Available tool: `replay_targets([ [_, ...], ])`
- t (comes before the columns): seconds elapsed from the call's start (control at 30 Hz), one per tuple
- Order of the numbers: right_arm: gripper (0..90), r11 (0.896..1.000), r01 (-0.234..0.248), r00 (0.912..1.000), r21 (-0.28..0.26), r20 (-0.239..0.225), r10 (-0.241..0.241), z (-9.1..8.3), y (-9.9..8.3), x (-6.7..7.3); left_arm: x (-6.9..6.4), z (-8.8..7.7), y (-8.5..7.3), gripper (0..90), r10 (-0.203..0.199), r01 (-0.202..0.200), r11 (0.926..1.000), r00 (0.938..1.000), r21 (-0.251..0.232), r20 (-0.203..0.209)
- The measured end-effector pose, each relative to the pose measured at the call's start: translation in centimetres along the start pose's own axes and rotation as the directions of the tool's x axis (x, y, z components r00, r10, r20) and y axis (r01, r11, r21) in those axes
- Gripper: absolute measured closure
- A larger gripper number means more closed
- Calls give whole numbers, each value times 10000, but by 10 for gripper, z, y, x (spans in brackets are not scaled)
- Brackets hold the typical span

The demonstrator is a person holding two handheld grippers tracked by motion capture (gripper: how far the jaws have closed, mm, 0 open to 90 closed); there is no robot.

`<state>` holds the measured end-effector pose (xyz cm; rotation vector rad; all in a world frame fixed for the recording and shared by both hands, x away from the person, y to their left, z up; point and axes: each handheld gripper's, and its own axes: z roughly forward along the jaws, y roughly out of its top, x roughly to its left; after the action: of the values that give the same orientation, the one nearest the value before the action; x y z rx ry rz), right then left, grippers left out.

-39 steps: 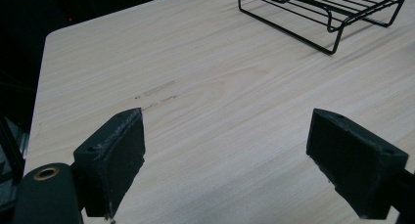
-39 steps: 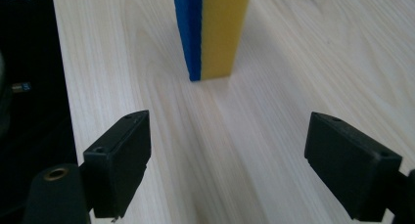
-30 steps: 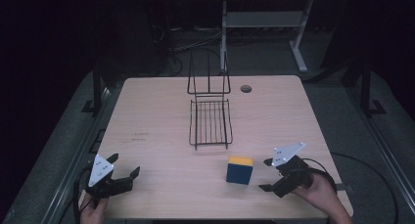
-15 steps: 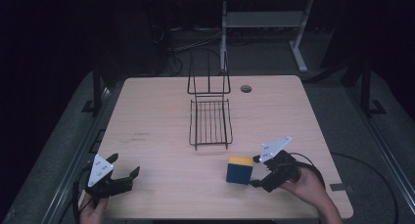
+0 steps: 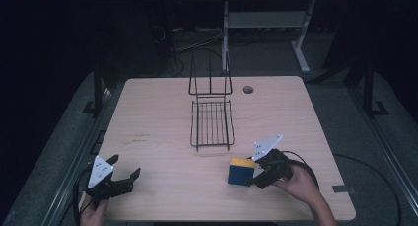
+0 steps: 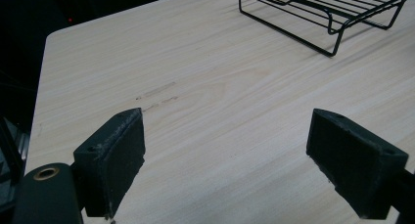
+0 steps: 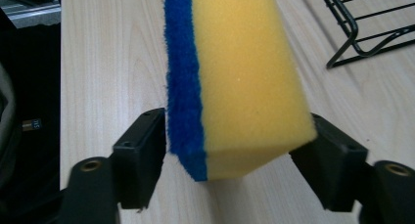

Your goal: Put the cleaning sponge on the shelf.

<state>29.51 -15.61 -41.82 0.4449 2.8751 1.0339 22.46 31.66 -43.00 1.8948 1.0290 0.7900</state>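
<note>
Right claw just closing, pads touching both sides of yellow-and-blue sponge on surface, left claw released

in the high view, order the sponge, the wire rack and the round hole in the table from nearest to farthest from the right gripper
1. Sponge: between the right gripper's jaws, near edge.
2. Wire rack: mid-table, beyond and left.
3. Round hole: by the far edge.
</note>
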Motion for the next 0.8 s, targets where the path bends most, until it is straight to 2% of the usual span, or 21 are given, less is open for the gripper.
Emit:
replay_targets([
  [0.2,379,9998,90,9999,189,-65,-89,10,1,-3,1,0,0,139,-26,26,10000,10000,-10,3],
  [0.53,540,9996,221,9994,202,-259,-216,11,1,-4,1,0,0,139,-44,44,10000,10000,-30,-7],
  [0.8,565,9992,358,9988,149,-348,-353,9,6,-4,1,-1,0,139,-59,59,10000,10000,-26,-11],
])
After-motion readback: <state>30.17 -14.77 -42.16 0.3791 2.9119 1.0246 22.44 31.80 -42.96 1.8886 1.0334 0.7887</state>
